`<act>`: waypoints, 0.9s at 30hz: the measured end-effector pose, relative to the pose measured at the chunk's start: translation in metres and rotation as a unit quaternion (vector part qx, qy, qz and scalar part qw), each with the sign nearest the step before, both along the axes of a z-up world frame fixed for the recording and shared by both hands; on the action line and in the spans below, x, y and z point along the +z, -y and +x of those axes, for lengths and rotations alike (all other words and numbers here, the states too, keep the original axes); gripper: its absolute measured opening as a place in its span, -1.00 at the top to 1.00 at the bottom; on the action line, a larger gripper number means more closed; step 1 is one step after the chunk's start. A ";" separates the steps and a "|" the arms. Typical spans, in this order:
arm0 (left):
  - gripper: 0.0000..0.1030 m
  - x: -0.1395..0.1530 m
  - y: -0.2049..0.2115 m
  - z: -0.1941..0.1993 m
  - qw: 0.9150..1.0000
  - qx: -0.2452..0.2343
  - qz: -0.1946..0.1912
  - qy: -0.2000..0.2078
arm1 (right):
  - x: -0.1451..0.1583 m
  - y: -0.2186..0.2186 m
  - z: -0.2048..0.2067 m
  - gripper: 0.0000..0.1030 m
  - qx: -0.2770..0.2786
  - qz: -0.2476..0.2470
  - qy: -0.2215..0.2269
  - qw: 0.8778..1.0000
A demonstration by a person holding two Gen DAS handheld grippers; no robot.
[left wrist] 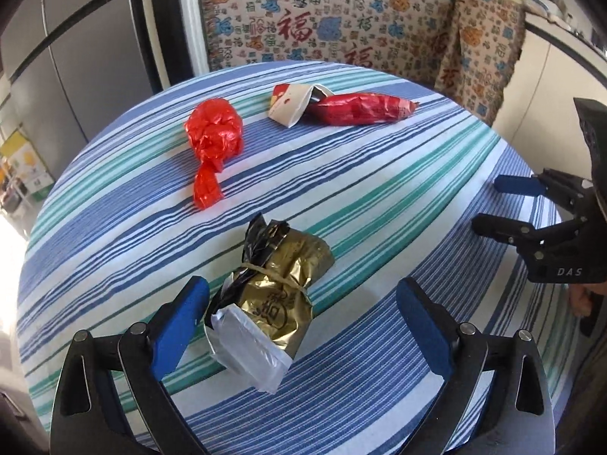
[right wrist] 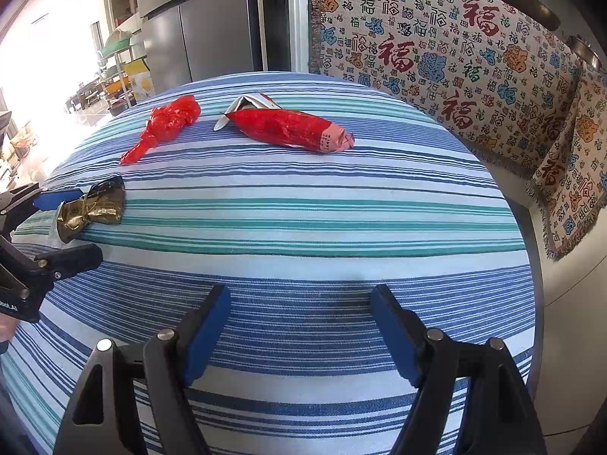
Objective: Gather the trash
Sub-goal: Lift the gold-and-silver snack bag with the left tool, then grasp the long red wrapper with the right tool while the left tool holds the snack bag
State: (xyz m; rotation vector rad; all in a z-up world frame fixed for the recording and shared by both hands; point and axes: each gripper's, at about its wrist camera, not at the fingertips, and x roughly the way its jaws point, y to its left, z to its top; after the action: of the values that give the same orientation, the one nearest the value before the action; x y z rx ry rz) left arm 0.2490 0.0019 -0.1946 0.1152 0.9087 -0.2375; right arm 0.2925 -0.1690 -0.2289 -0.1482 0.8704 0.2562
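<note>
Between the spread blue pads of the left hand-held gripper (left wrist: 299, 326), a crumpled gold foil packet (left wrist: 273, 288) lies ungrasped on the striped desk (left wrist: 379, 197); next, I judge, closing on it, while the right hand-held gripper (right wrist: 299, 330) waits released.

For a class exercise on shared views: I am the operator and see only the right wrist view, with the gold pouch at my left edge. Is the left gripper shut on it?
Observer: No. The left gripper is open; the gold pouch lies between its fingers, and the far pad is well clear of it.
Operator: What is at the pouch's near end?
Observer: White plastic sticks out there.
Operator: And behind the red packet?
Observer: Beside the red packet lies a white wrapper with red print.
</note>
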 end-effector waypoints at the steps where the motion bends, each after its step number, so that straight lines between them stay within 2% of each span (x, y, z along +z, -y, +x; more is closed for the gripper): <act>1: -0.92 -0.001 0.000 0.000 1.000 0.002 0.000 0.000 | 0.000 0.000 0.000 -0.52 0.000 0.000 0.000 1.000; 12: -0.99 -0.010 -0.006 0.006 0.999 0.040 0.010 -0.011 | 0.001 0.010 0.004 -0.52 0.015 0.018 -0.002 1.000; 14: -0.99 -0.010 -0.007 0.006 0.999 0.039 0.009 -0.012 | 0.003 0.017 0.021 -0.51 0.012 0.012 -0.011 1.000; 18: -0.99 -0.010 -0.008 0.008 0.999 0.037 0.008 -0.013 | 0.024 0.035 0.074 -0.51 0.008 0.068 -0.016 0.998; 22: -0.99 -0.010 -0.007 0.008 0.999 0.037 0.008 -0.013 | 0.044 0.028 0.126 -0.51 0.015 0.108 -0.014 0.994; 24: -0.99 -0.009 -0.007 0.008 0.999 0.037 0.008 -0.013 | 0.042 0.020 0.149 -0.51 0.021 0.121 -0.035 0.992; 27: -0.99 -0.010 -0.007 0.007 0.999 0.037 0.007 -0.013 | 0.026 0.008 0.169 -0.51 0.046 0.146 -0.101 0.983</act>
State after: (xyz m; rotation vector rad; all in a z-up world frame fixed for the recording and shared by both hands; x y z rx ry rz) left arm 0.2563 0.0089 -0.2042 0.0923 0.9395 -0.1643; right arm 0.4612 -0.1772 -0.2027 0.1123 1.0185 0.4887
